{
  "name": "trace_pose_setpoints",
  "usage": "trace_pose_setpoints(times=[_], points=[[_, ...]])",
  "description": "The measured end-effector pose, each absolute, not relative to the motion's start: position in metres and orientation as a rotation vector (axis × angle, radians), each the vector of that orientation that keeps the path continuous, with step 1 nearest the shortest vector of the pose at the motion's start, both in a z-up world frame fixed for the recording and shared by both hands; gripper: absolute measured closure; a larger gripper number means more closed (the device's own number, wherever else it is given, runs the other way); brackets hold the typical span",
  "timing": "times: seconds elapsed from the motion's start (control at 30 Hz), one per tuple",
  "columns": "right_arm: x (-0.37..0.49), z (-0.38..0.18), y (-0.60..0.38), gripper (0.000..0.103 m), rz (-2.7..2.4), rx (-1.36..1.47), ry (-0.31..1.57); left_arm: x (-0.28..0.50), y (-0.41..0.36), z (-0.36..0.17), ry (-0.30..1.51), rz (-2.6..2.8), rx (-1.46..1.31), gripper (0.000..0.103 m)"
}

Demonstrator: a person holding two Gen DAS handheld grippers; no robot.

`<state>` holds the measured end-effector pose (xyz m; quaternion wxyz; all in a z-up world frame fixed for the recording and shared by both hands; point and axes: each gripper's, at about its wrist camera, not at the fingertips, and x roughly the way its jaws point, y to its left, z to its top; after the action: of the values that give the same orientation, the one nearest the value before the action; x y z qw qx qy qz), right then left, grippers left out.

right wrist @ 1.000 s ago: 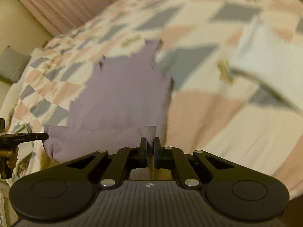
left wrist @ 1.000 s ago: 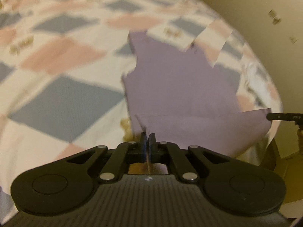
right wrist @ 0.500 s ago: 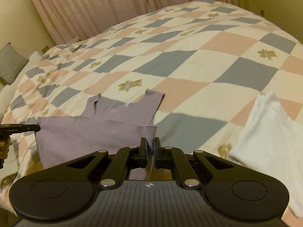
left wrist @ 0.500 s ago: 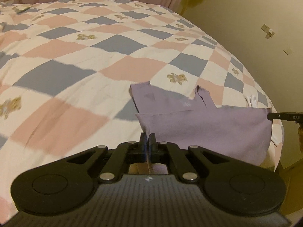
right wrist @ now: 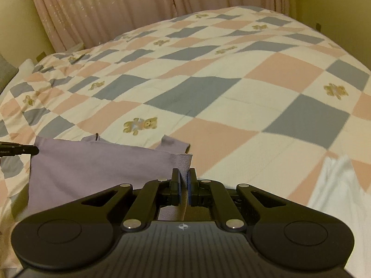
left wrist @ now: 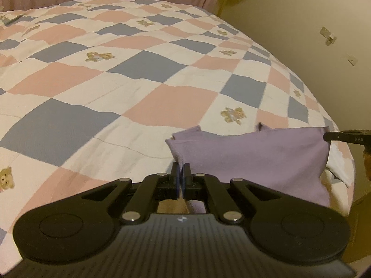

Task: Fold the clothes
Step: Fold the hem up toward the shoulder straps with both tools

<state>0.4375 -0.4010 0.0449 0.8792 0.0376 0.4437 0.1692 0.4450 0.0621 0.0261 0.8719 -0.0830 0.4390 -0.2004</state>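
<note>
The purple top (left wrist: 250, 157) hung stretched between your two grippers above the near edge of the bed (left wrist: 143, 74), its folded edge level and its shoulder straps resting on the checked quilt (right wrist: 231, 106) just beyond. Your left gripper (left wrist: 180, 169) had its jaws pressed together on one corner of the cloth, and your right gripper (right wrist: 183, 176) was clamped the same way on the opposite corner, with a strip of fabric showing between its blue pads. In each wrist view the other gripper's tip touched the far corner of the top at the frame's edge. The lower part of the top dropped behind the gripper bodies, so you could not see how far it hung down. A white cloth (right wrist: 336, 190) lay on the quilt to the right of your right gripper, partly cut off by the frame.
</note>
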Motion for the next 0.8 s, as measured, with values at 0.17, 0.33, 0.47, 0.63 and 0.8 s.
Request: trace_pose_setpoints(times=[0.17, 0.33, 0.47, 0.63, 0.8], points=[[0.468, 0.036, -0.399, 0.098, 0.382, 0.07, 0.932, 0.463, 0.06, 0.02, 0.925, -0.384, -0.171, 0.103], [0.497, 0.02, -0.4, 0.098, 0.41, 0.077, 0.956, 0.484, 0.055, 0.011, 0.94, -0.347, -0.167, 0.103], [0.515, 0.006, -0.404, 0.098, 0.425, 0.092, 0.973, 0.497, 0.05, 0.004, 0.957, -0.327, -0.16, 0.103], [0.53, -0.013, -0.41, 0.098, 0.429, 0.123, 1.0, 0.508, 0.046, -0.013, 0.999, -0.299, -0.144, 0.103], [0.537, -0.022, -0.411, 0.098, 0.437, 0.121, 1.002, 0.511, 0.049, -0.028, 1.035, -0.277, -0.155, 0.103]])
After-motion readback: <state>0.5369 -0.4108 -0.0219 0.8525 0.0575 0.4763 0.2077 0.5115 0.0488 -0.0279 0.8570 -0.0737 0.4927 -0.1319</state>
